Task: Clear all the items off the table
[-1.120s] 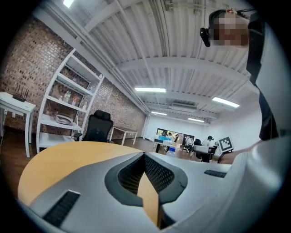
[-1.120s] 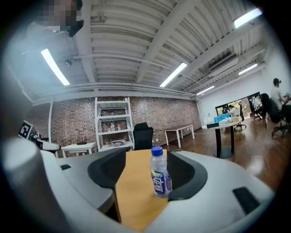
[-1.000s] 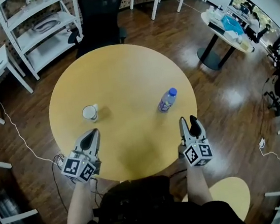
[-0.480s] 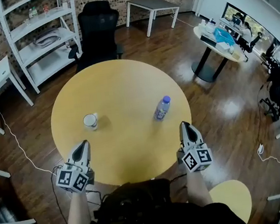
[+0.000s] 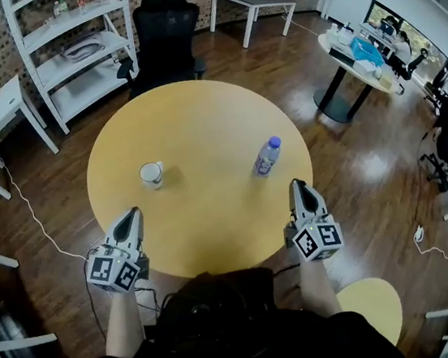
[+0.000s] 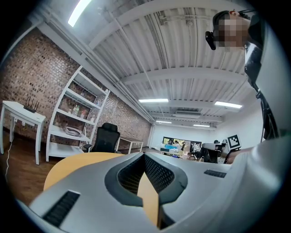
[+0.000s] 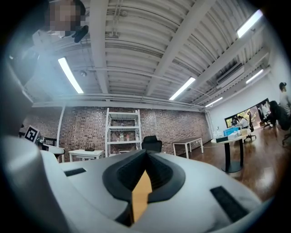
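a mug (image 5: 151, 174) and a bottle (image 5: 268, 156) are seen well apart on the round table (image 5: 199, 112) — the clearing is judged unfinished, both left to be removed. the left gripper (image 5: 134, 214) and the right gripper (image 5: 297, 184) are held closed and empty at the near edge.

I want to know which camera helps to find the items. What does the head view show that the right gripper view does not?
Only the head view shows the cup and the bottle, standing apart on the round table.

Only the right gripper view shows the ceiling lights, and it shows from close by that nothing is between the jaws of the shut right claw.

Both views show the right claw, the white shelf and the black chair.
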The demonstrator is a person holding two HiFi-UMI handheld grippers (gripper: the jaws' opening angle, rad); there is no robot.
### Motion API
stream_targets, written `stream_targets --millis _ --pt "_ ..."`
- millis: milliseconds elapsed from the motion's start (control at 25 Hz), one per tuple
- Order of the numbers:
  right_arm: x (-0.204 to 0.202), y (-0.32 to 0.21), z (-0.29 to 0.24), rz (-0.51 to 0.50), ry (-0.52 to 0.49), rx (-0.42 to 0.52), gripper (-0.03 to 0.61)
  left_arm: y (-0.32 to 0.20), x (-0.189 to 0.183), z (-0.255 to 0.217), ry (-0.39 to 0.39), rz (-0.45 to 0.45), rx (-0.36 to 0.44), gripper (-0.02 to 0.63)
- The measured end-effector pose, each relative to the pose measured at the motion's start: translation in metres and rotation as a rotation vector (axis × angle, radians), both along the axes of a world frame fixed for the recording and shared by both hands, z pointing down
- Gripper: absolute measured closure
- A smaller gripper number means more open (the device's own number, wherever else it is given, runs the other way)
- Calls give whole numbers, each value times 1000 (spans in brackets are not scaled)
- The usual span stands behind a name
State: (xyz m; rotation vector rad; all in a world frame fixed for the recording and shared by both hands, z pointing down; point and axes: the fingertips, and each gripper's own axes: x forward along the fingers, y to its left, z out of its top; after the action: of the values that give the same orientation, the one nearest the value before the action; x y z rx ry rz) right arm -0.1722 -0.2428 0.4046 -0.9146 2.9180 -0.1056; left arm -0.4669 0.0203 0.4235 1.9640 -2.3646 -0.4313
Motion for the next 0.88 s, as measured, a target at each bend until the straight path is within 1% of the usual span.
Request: stream_targets --millis 240,440,640,880 --pt "-1 4 0 8 -32 -18 577 12 -4 3 -1 -6 -28 612" --pt "-8 17 11 -11 0 -40 577 25 -8 10 19 -20 -31 612" --pt "-4 22 22 -7 22 -62 577 28 -5 22 42 -22 -38 612" --pt "0 12 20 -6 18 -62 577 23 -7 17 35 -31 -38 612"
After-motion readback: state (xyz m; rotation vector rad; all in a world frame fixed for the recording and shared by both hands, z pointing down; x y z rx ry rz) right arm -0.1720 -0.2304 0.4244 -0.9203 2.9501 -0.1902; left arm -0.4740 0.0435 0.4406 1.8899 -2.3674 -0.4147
